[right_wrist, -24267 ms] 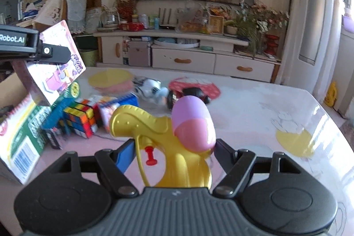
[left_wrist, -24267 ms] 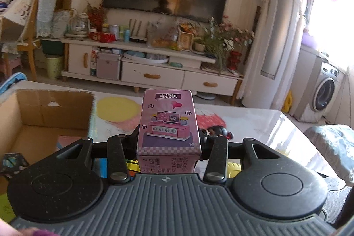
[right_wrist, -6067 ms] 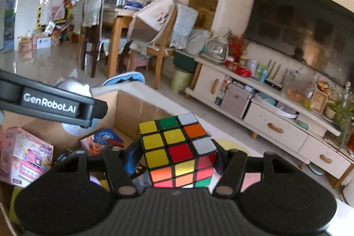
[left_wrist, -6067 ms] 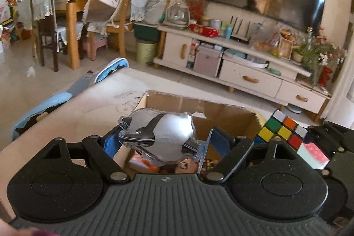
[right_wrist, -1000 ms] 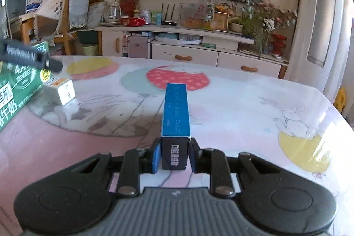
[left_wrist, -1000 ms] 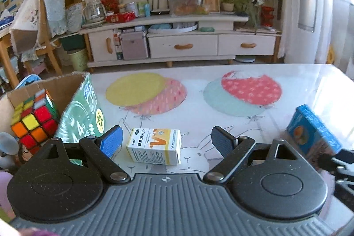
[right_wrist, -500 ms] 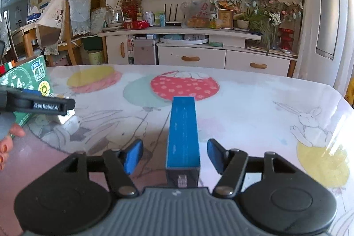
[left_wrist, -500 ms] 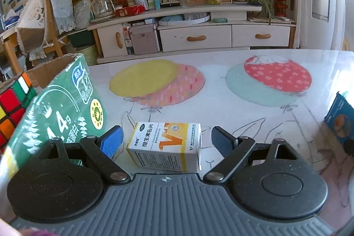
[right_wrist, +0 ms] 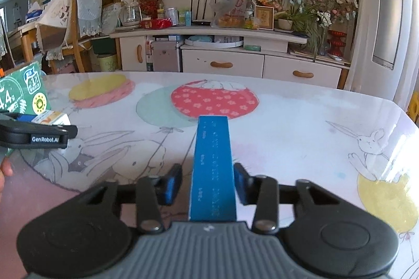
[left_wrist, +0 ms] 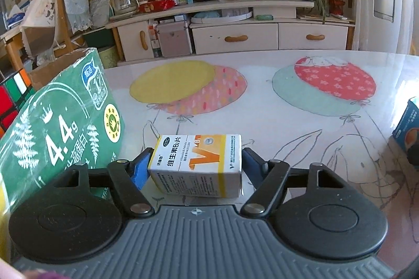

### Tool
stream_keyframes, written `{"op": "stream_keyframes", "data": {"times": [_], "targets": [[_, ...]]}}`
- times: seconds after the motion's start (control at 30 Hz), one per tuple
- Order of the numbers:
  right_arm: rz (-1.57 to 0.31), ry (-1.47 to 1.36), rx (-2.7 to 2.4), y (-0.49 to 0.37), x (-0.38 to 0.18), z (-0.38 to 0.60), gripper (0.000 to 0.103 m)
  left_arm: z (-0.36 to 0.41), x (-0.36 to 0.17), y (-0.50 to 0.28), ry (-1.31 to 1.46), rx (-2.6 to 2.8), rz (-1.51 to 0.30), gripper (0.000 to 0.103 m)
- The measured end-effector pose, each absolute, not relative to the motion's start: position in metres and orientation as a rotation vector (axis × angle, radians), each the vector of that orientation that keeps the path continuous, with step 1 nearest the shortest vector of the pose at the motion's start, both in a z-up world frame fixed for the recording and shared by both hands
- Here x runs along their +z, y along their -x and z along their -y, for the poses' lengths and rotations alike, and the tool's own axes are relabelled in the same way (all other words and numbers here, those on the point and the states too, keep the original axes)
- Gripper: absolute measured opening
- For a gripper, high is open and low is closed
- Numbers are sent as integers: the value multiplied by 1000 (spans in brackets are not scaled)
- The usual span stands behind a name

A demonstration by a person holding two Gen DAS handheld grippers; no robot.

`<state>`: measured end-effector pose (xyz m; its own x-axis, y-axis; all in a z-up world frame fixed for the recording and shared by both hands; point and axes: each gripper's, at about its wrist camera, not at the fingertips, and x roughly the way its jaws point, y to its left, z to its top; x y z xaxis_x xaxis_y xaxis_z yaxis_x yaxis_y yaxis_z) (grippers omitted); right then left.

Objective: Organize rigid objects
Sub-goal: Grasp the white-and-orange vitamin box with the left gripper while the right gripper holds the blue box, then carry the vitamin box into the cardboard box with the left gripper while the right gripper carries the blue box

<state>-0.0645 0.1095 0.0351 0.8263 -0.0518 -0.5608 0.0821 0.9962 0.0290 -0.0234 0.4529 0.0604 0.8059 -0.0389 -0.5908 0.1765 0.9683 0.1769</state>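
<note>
A white and yellow vitamin box (left_wrist: 197,163) lies on the table, and my left gripper (left_wrist: 195,166) is shut on it, one blue pad against each end. It also shows in the right wrist view (right_wrist: 51,118), far left. A long blue box (right_wrist: 213,169) stands on edge between the fingers of my right gripper (right_wrist: 208,183); the jaws have closed most of the way, with small gaps still on both sides. The blue box also shows at the right edge of the left wrist view (left_wrist: 407,126).
A green cardboard box (left_wrist: 60,132) stands just left of my left gripper, with a Rubik's cube (left_wrist: 14,95) in it. The table (right_wrist: 301,122) has a balloon and rabbit print. A TV cabinet (right_wrist: 222,56) stands beyond the far edge.
My left gripper moved forward and closed onto the vitamin box. My right gripper's jaws narrowed around the blue box, which it had released a moment before.
</note>
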Motion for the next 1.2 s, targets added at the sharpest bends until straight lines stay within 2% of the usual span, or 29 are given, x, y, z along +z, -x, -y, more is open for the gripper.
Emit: {"op": "stream_keyframes", "data": {"times": [0.13,1.2], "targets": [[-595,-39,-73,65,34,-110,24,-455,60,29,-229,-117,-630,88],[-613,-49,-30,111,45,-151,23,-457,79,91,-182,-208,-650,88]]}}
